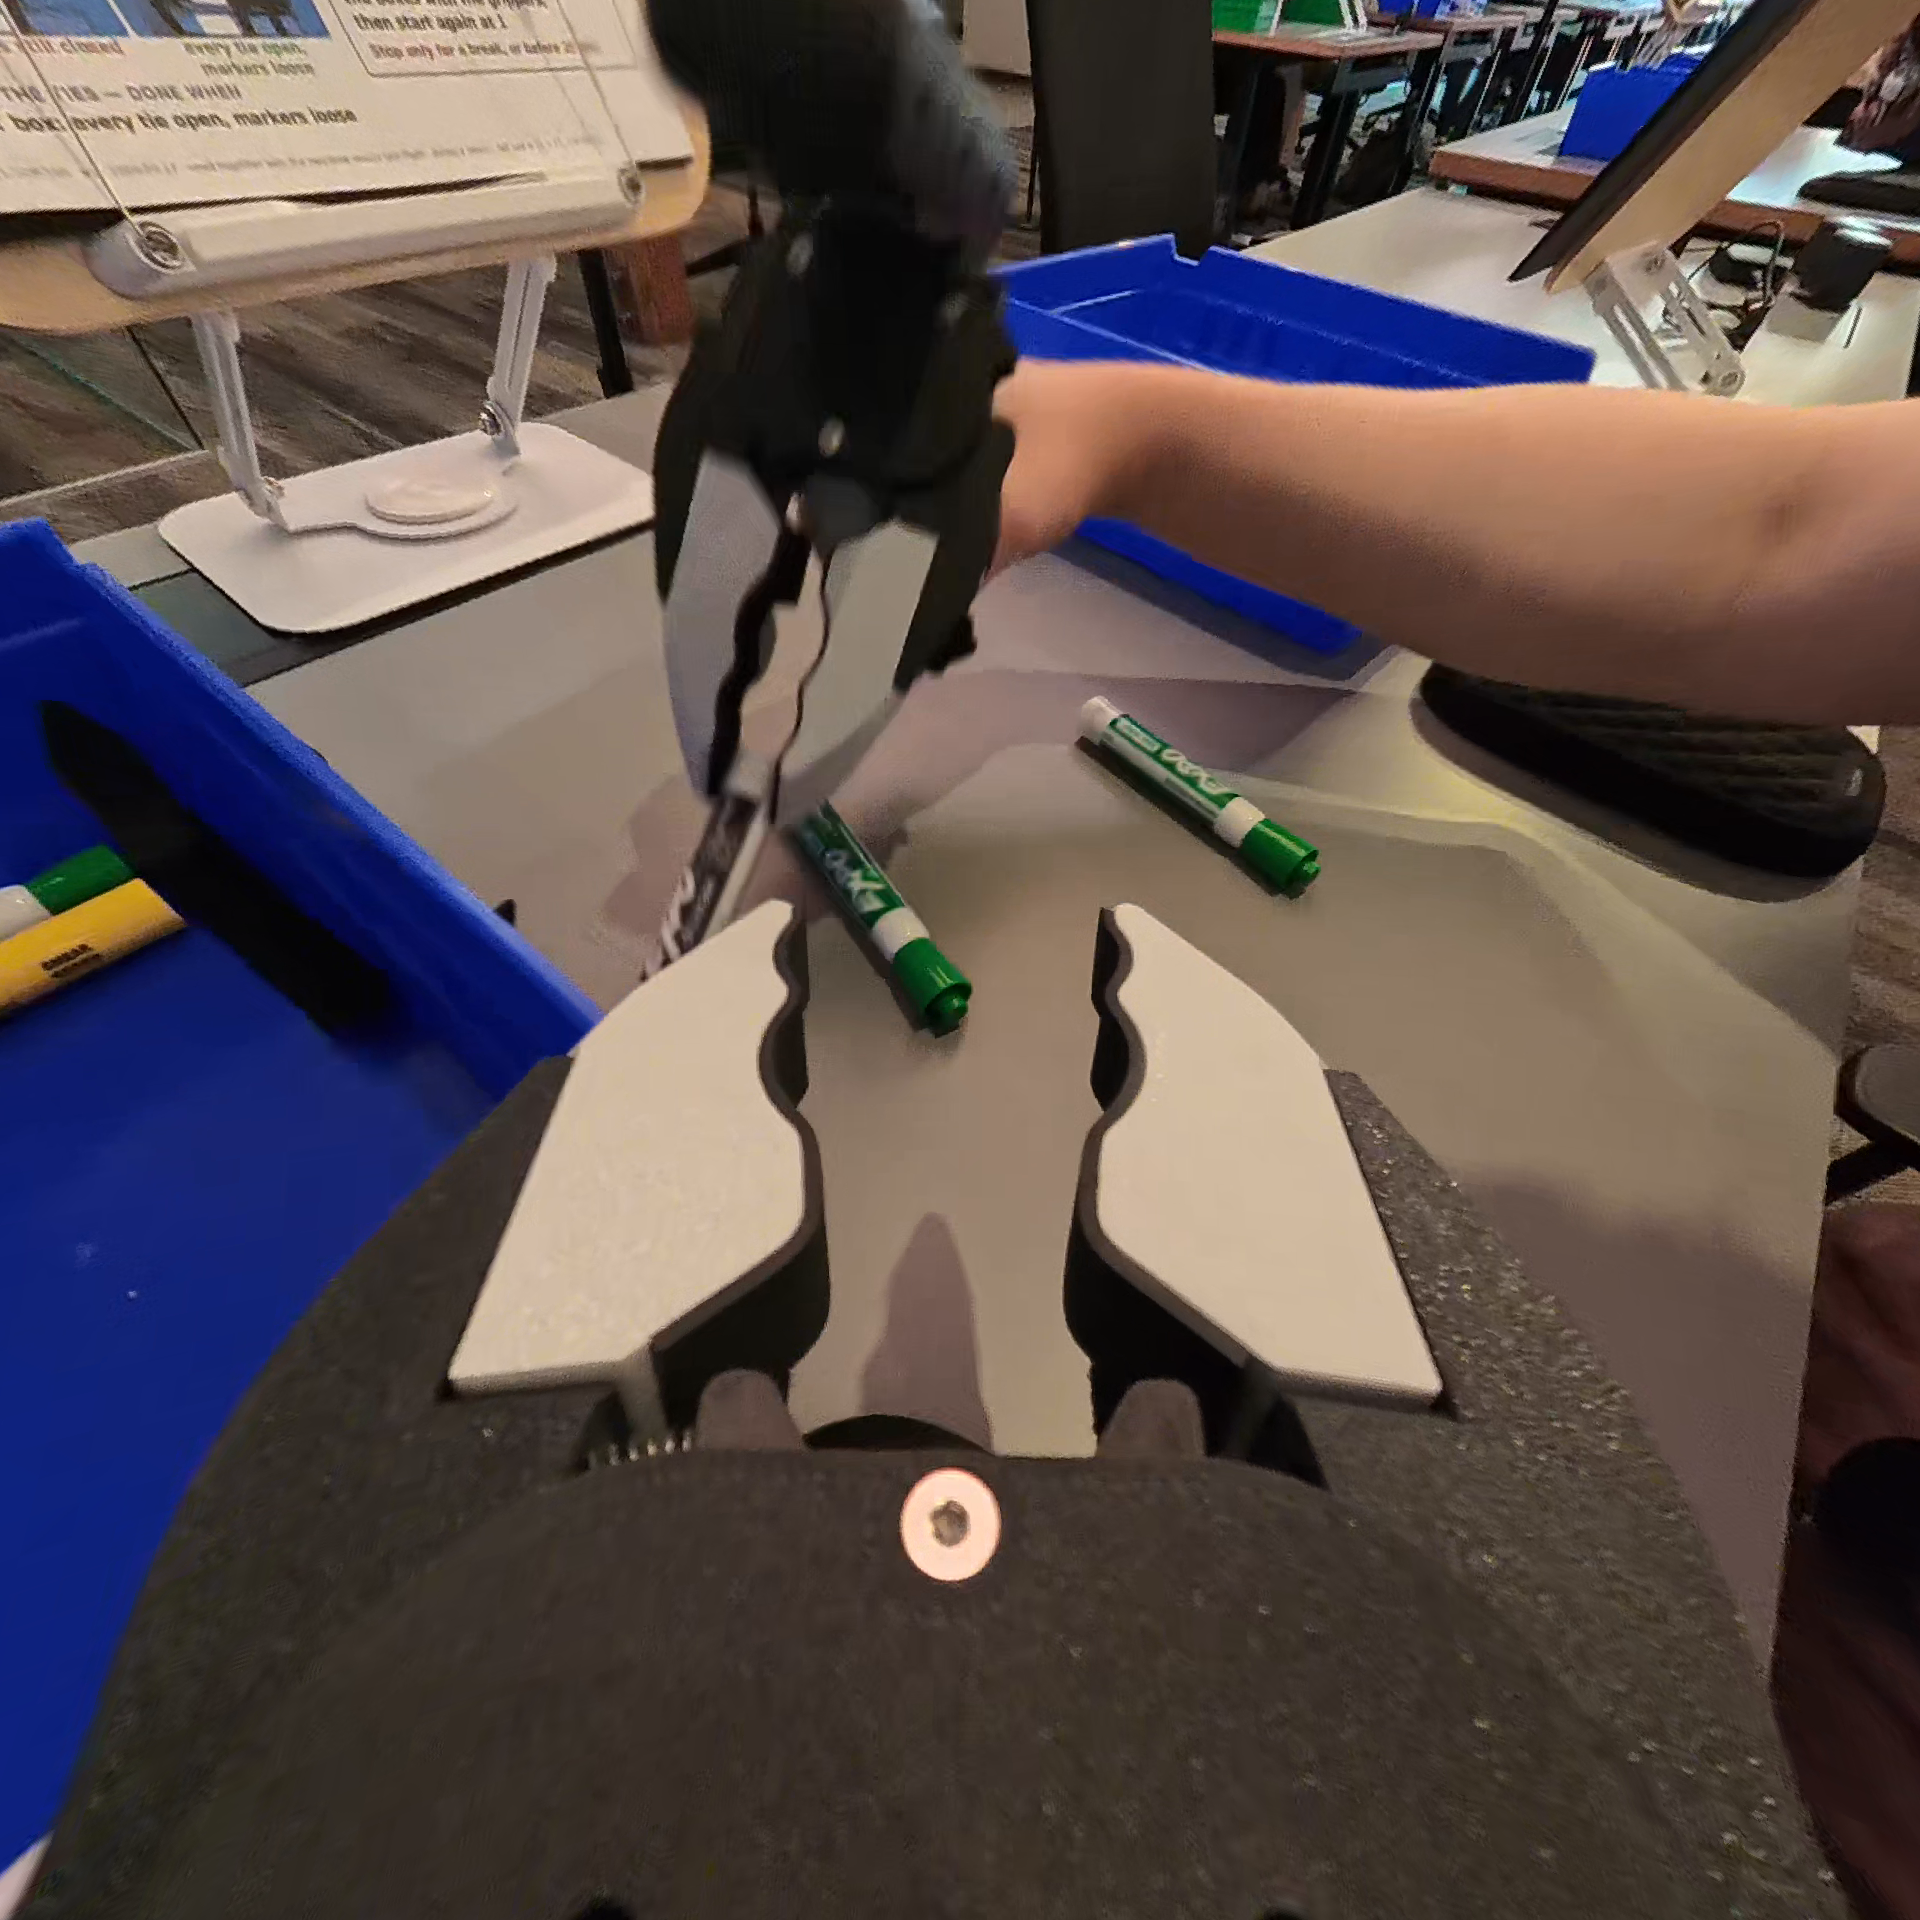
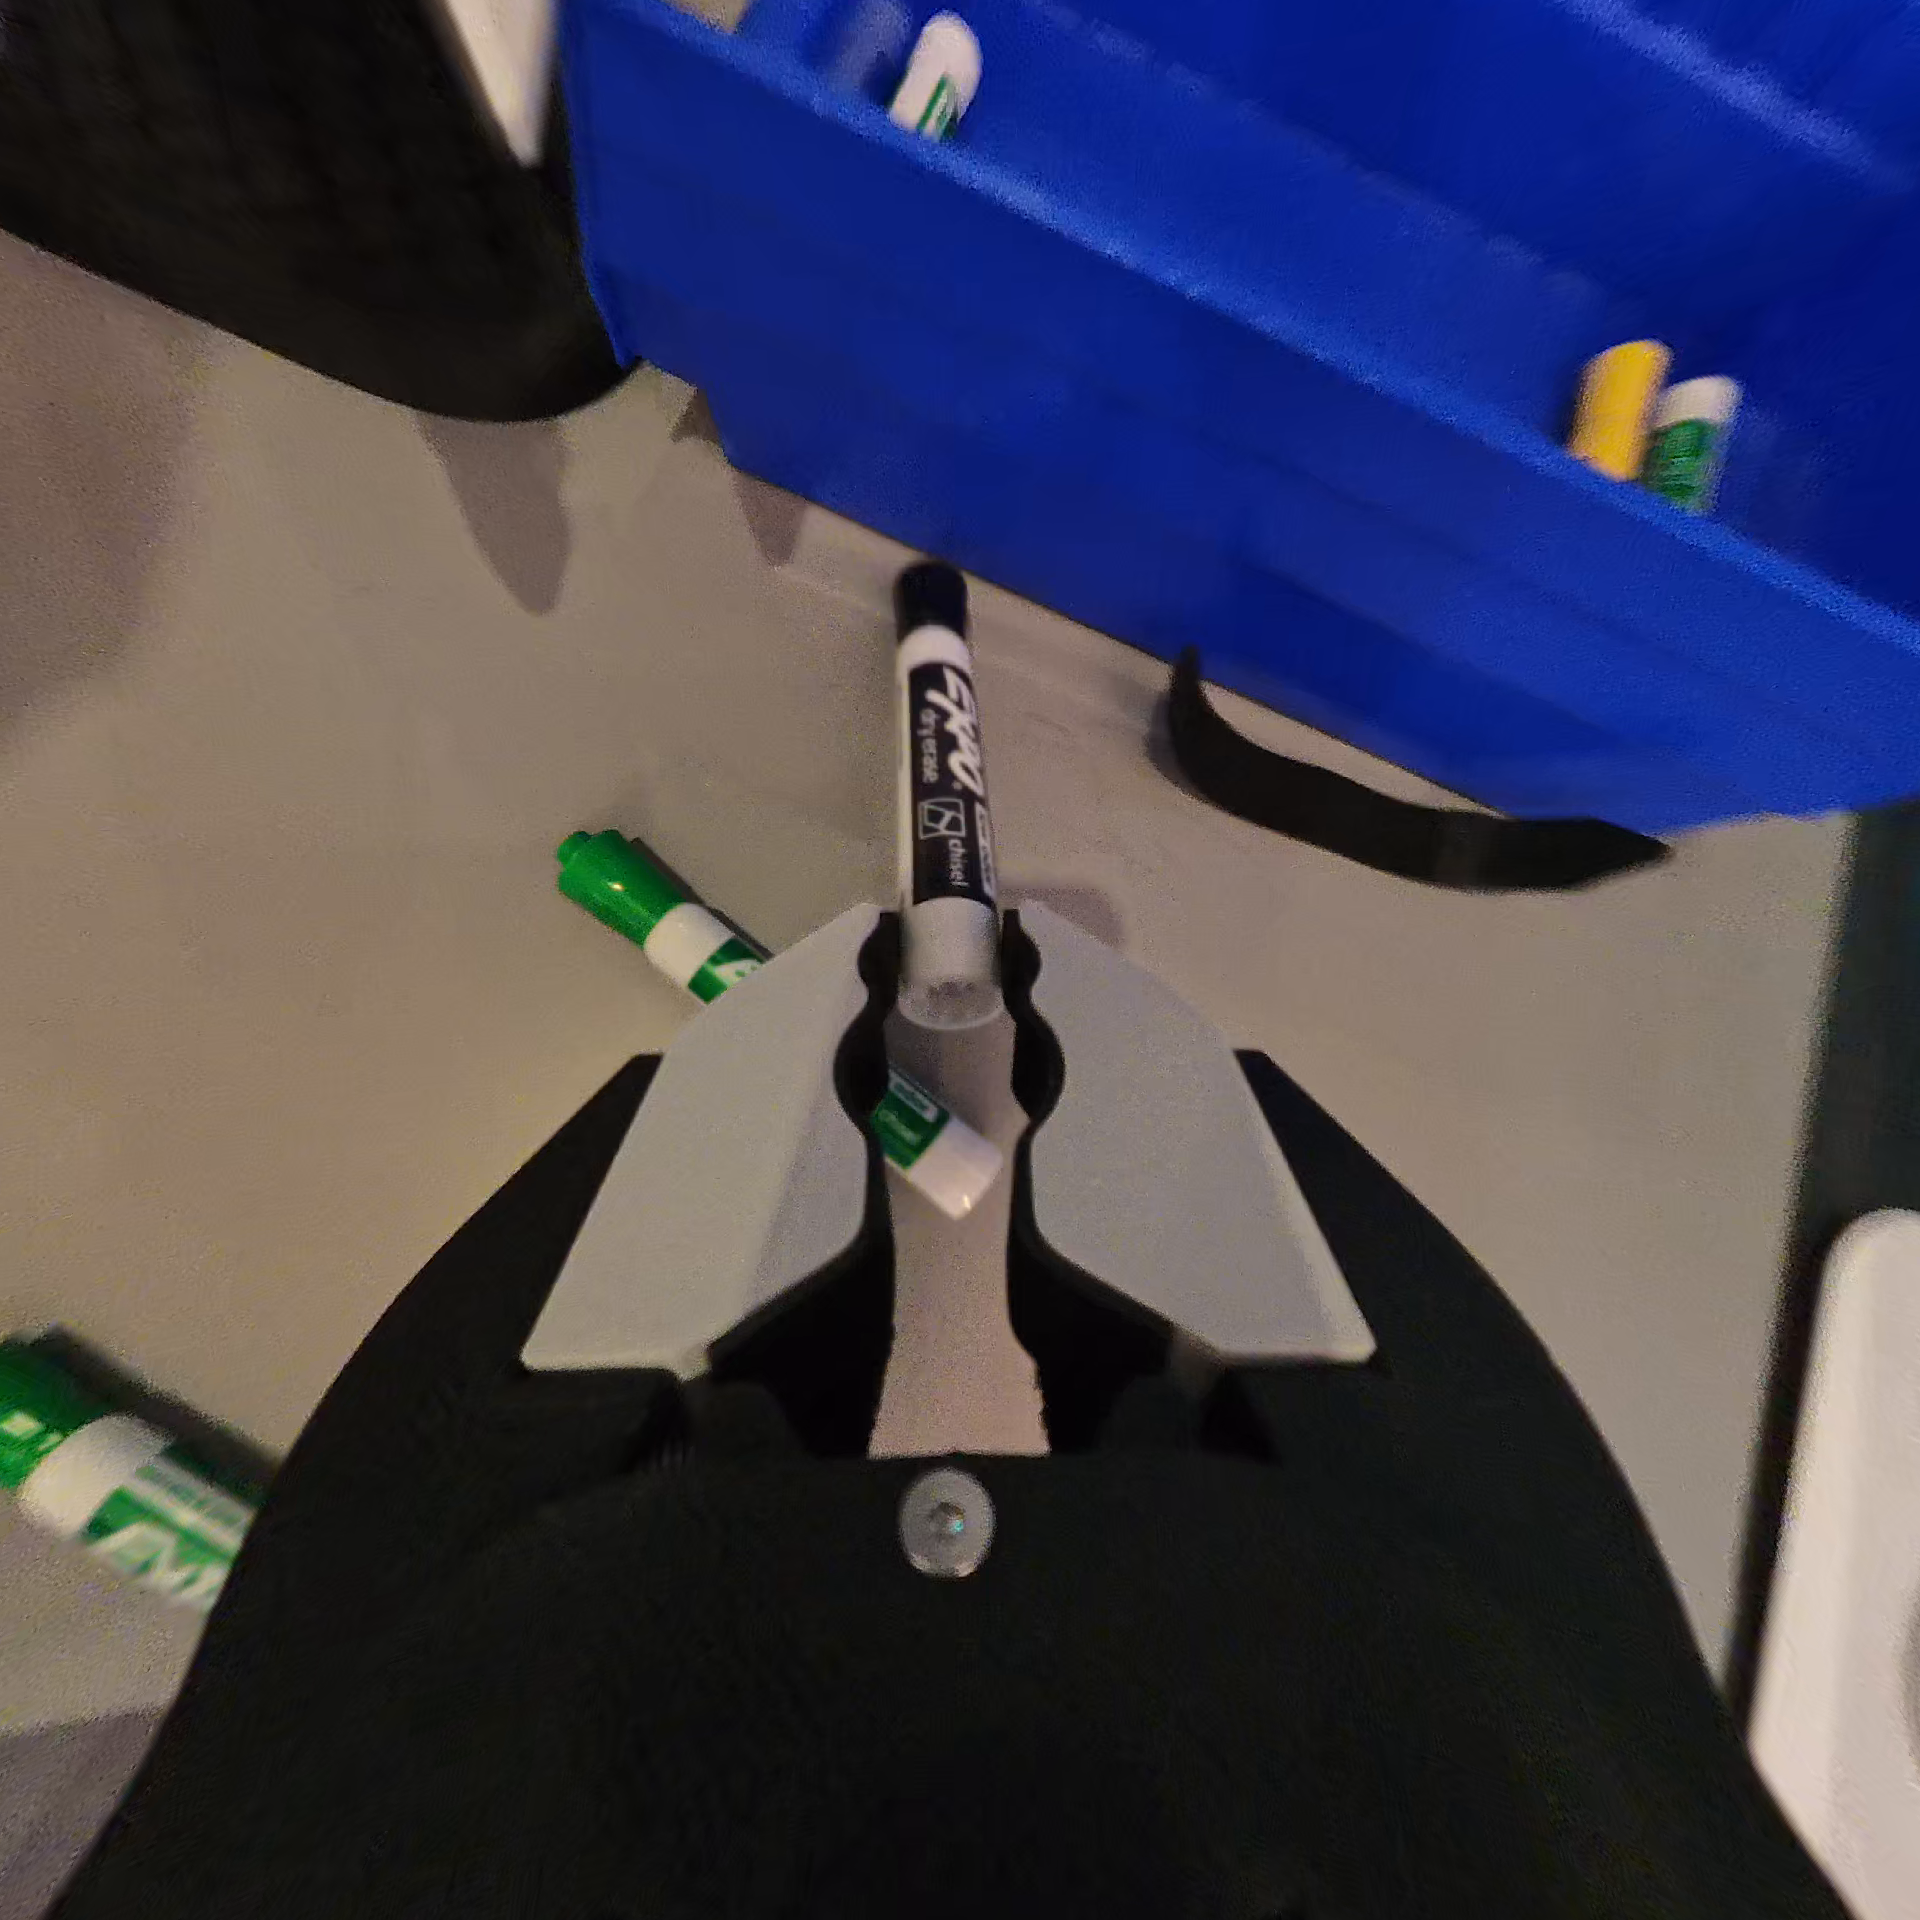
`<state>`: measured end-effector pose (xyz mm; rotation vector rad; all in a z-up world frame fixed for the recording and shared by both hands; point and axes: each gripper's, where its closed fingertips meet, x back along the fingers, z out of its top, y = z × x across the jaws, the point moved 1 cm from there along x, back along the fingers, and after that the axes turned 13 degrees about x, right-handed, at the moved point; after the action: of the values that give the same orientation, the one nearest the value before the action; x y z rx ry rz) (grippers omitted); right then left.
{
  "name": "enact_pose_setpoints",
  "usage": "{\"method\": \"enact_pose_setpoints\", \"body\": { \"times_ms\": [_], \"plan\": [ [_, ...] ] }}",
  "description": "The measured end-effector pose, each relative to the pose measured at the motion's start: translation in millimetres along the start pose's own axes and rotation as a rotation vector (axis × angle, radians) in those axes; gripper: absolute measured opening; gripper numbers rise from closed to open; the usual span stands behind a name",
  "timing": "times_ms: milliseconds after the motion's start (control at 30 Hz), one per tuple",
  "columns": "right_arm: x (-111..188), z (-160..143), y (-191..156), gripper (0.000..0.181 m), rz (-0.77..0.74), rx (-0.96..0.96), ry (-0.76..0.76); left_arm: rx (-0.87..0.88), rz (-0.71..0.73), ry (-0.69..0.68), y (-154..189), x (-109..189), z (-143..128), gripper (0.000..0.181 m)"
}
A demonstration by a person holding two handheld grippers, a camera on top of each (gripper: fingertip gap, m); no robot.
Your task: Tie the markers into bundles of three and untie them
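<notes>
Over at 9 o'clock in the left wrist view sat a blue bin with a yellow marker inside. The left gripper had its tongs spread wide, nothing between them, hovering over the grey table. Just ahead at 12, a green marker lay flat, and a second green marker lay well apart toward 1 o'clock. The right gripper was pinching a black marker by its tail end, cap pointing to 12. A black strap lay by the bin at 2 o'clock.
</notes>
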<state>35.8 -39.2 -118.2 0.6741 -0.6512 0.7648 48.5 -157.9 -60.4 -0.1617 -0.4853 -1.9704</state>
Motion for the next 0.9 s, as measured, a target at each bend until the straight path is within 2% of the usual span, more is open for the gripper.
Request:
{"method": "enact_pose_setpoints", "body": {
  "times_ms": [100,200,333,467,567,633,700,767,833,900],
  "plan": [
    [54,2,-17,0.021,-0.065,-0.057,0.001,0.075,-0.062,-0.015,12,-6,-5,0.052],
    [90,2,-65,0.020,-0.017,-0.114,-0.017,0.090,-0.112,-0.070,27,-20,-17,0.051],
    [97,-11,-129,0.021,0.192,-0.057,-0.130,0.026,-0.102,-0.186,39,-46,-38,0.052],
    [83,-62,-143,0.021,0.407,-0.145,-0.344,0.026,-0.177,-0.195,62,-66,-37,0.049],
    [77,-98,-119,0.033,0.254,-0.150,-0.546,0.041,-0.215,-0.183,77,-72,-36,0.047],
    [87,-98,-123,0.021,0.212,-0.180,-0.579,0.052,-0.207,-0.202,79,-74,-43,0.047],
    [103,-92,-132,0.020,0.103,-0.259,-0.617,0.059,-0.192,-0.224,78,-78,-50,0.046],
    [123,-88,-154,0.024,-0.028,-0.388,-0.665,0.055,-0.159,-0.250,74,-83,-57,0.046],
    [136,-82,-192,0.037,-0.110,-0.627,-0.662,0.051,-0.131,-0.276,69,-89,-60,0.046],
    [142,-82,-228,0.037,-0.198,-0.882,-0.627,0.059,-0.134,-0.284,68,-97,-57,0.046]
  ]
}}
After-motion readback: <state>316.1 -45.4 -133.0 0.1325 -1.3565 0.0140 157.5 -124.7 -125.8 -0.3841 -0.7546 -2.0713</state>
